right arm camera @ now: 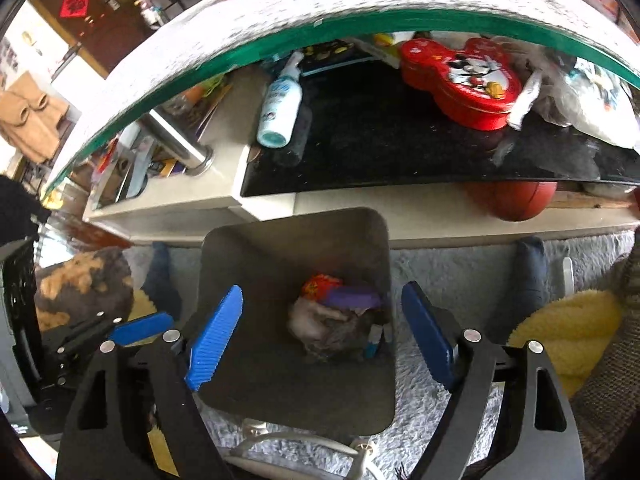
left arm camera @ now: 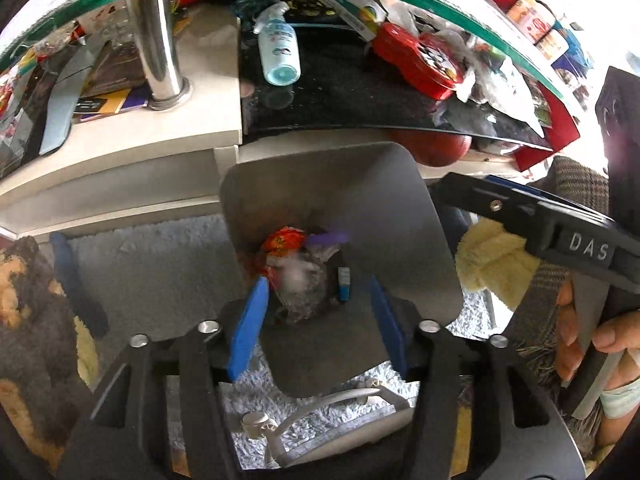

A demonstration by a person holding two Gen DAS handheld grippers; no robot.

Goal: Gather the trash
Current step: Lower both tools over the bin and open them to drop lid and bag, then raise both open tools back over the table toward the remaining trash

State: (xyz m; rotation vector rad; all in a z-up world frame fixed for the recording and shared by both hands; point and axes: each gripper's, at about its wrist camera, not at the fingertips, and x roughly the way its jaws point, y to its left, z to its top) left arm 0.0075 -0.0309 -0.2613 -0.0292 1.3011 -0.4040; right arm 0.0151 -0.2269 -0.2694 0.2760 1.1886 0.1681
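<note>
A grey square trash bin [left arm camera: 400, 208] stands on the pale rug below a glass-topped coffee table; it also shows in the right wrist view [right arm camera: 256, 248]. Inside lie an orange wrapper [left arm camera: 282, 242], a purple piece [left arm camera: 328, 237], crumpled grey-white tissue [left arm camera: 304, 284] and a small blue-white box [left arm camera: 344, 282]. The same trash shows in the right wrist view [right arm camera: 332, 320]. My left gripper [left arm camera: 318, 320] is open and empty above the bin mouth. My right gripper [right arm camera: 320, 340] is open and empty above the bin too, and its body shows at the right of the left wrist view [left arm camera: 560, 220].
The table's lower shelf [right arm camera: 380, 152] holds a white spray bottle [right arm camera: 280, 108], a red Mickey tin [right arm camera: 464, 80] and plastic bags [right arm camera: 592, 100]. A basketball [right arm camera: 516, 200] sits under it. A chrome leg [left arm camera: 160, 48], yellow fleece [right arm camera: 560, 332] and a grey hanger [left arm camera: 320, 412] lie around.
</note>
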